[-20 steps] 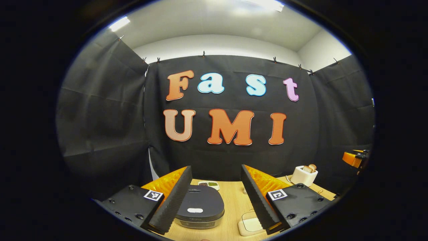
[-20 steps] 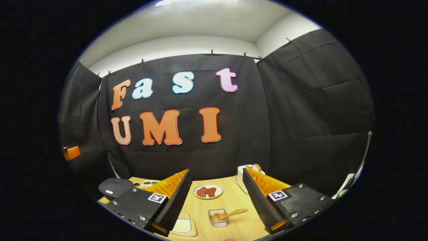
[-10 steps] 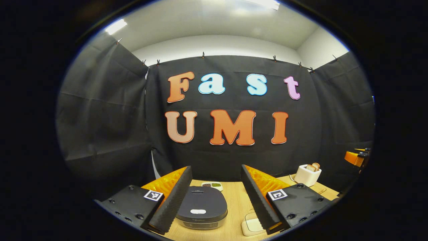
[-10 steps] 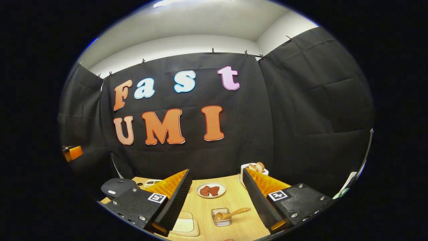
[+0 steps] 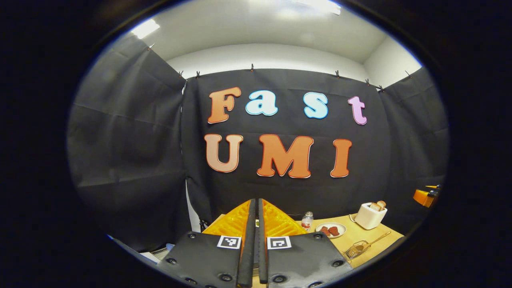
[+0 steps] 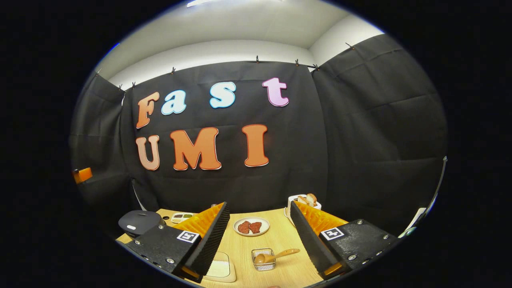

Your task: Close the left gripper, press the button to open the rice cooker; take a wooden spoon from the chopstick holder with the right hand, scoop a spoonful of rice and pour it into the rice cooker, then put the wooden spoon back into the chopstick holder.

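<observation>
In the left gripper view my left gripper is shut with nothing between its fingers, which hide the table straight ahead. In the right gripper view the dark rice cooker sits at the table's far left with its lid down. My right gripper is open and empty above the table. Ahead of it, between the fingers, stands the small wire chopstick holder with the wooden spoon leaning in it, handle to the right. The holder and spoon also show low right in the left gripper view. A shallow white container lies by the left finger.
A plate of reddish meat lies mid-table, a white toaster with bread behind it, and a small divided dish near the cooker. The left gripper view adds a small bottle, the plate and the toaster.
My left gripper has gone from open to shut, and its view has swung so the fingers now cover the rice cooker. The right gripper has hardly moved.
</observation>
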Tool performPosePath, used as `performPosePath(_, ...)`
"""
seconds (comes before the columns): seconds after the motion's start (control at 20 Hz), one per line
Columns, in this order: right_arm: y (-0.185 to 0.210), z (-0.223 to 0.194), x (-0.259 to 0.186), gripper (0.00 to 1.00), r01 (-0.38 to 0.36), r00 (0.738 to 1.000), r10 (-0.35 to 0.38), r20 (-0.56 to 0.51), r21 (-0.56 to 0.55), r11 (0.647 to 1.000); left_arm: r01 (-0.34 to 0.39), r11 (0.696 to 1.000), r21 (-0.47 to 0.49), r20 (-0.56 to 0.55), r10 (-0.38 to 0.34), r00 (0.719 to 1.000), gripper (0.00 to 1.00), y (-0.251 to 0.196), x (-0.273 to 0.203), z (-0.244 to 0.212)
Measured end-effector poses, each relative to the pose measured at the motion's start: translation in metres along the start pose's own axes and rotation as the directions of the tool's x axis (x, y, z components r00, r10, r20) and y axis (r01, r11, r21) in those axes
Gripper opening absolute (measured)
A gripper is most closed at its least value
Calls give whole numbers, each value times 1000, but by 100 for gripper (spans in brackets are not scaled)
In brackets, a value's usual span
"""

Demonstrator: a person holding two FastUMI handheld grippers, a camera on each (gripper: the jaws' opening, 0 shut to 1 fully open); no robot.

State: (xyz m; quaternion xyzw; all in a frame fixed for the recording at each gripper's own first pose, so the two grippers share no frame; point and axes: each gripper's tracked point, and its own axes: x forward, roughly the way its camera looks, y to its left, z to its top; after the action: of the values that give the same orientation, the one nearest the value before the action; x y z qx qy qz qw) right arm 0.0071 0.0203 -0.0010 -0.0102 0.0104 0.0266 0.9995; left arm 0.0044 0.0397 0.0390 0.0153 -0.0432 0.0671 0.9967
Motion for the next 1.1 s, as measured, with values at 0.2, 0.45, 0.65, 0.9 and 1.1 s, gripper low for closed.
performPosePath(0.2, 4, -2, 4, 95, -1, 1000, 1, -9, 11, 1000, 46, 999, 19, -77, -45, 996, 5, 0, 1, -33)
performPosePath(0.45, 9, -10, 7, 95, -5, 999, 5, -32, 6, 1000, 88, 996, -7, -193, -87, 977, 5, 0, 28, -84)
performPosePath(0.65, 9, -16, 7, 95, 4, 999, -4, -48, 5, 1000, 84, 996, -26, -279, -88, 956, 5, 4, 51, -130)
performPosePath(0.9, 6, -17, 8, 95, 21, 998, -21, -55, 4, 1000, 73, 997, -13, -382, -73, 921, 5, 14, 69, -186)
performPosePath(1.1, 0, -21, 7, 95, 43, 997, -43, -68, 4, 999, 62, 998, -4, -453, -57, 890, 4, 21, 77, -226)
